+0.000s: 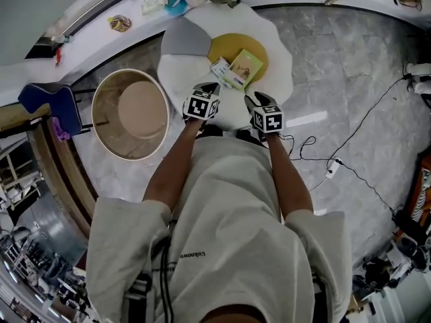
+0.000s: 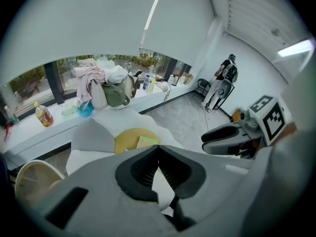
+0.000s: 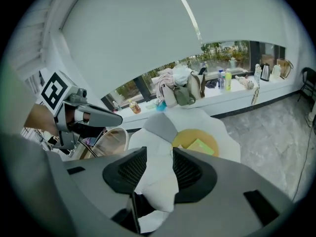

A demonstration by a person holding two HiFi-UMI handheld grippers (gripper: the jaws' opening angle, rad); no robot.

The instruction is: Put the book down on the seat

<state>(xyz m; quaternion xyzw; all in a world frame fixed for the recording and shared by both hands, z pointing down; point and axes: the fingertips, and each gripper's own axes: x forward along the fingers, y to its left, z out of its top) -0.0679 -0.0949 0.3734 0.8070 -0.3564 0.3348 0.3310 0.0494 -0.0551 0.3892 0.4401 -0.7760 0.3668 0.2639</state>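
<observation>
Paperback with a light green cover [image 1: 246,66] lies flat on the round yellow centre of a white, wavy-edged seat shaped like a fried egg [image 1: 280,49]. It sits slightly askew, free of both grippers. A paler, white-edged piece [image 1: 221,71] lies against its left side, and I cannot tell whether that belongs to it. A grey wedge-shaped cushion [image 1: 185,40] rests on the seat's far left part. The left gripper [image 2: 158,147] hangs above the seat's near edge with its jaw tips pressed together on nothing. The right gripper [image 3: 155,155], just beside it, has its jaws spread and empty, and the white seat shows through the gap.
</observation>
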